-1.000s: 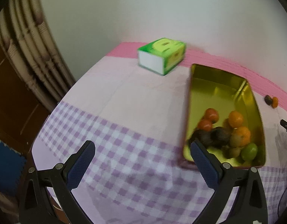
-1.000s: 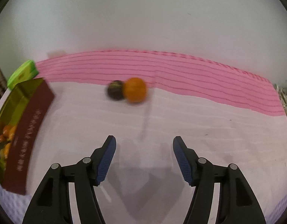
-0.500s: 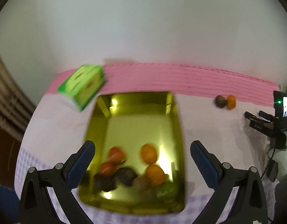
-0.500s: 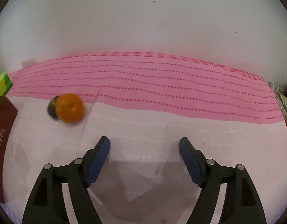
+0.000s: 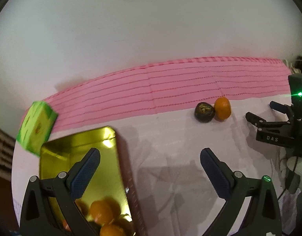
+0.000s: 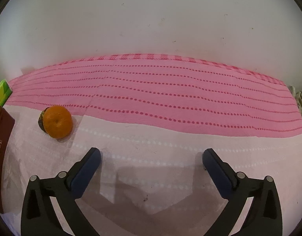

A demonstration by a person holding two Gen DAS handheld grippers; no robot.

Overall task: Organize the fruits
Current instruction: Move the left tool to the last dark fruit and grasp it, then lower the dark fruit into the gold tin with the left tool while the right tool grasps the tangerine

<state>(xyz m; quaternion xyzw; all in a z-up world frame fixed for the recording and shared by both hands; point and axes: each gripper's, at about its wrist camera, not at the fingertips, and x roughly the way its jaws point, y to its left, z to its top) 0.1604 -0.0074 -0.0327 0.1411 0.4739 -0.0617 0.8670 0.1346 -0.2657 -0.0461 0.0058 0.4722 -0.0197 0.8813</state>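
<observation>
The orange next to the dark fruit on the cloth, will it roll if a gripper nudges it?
Probably: the orange looks round and sits loose on flat tablecloth. The dark fruit touching it may block rolling that way. Its dimpled skin should grip reasonably.

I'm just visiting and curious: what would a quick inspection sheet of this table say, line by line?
Surface: pale cloth with a pink striped band by the wall.
Job's things: orange touching dark fruit, both loose; gold tin holds more fruit.
Clutter: green box beside the tin.
Grippers: left claw and right claw both open, empty.
Cables: dark cord at the right edge of the left view.
Surroundings: plain white wall.
</observation>
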